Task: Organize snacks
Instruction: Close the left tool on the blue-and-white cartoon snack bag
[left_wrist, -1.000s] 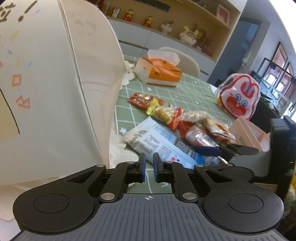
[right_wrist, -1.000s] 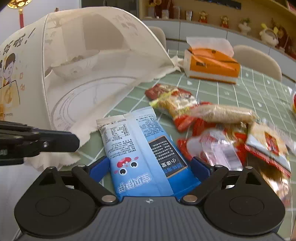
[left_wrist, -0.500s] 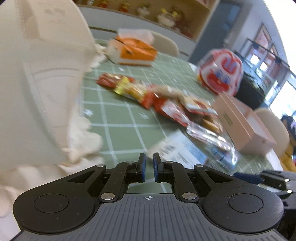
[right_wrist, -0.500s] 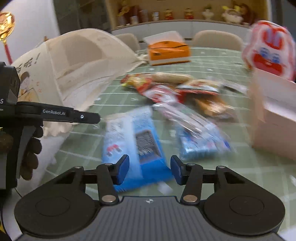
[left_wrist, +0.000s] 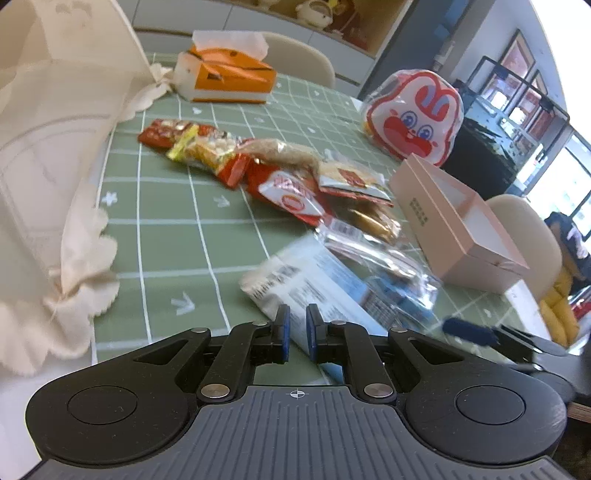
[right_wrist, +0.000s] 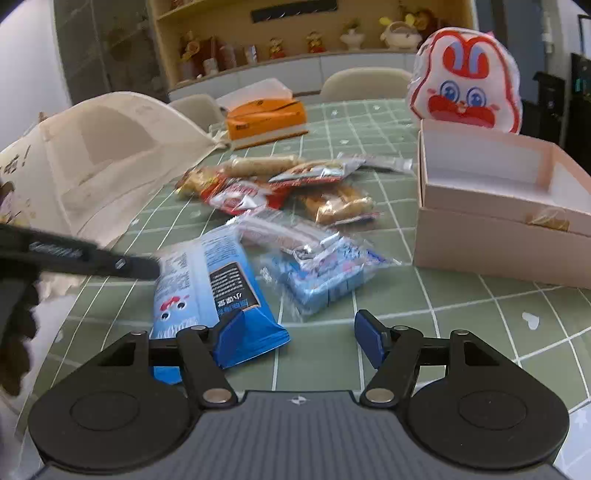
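We note the glossy blue snack packet (right_wrist: 207, 291) lying flat on the green checked surface (right_wrist: 480, 314), released since earlier; right tool (right_wrist: 299, 334) just reopened, empty; left tool (left_wrist: 296, 328) closed, empty.

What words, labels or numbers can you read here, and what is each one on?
Nothing reads for certain.
Blue snack packet: large white characters and a black panel of small print, turned away and too small.
Left gripper finger: white lettering, blurred.
Pink box side: dark printed marks, too small.
Red wrapper: round logo, unreadable.
Orange tissue box: small dark mark, unreadable.
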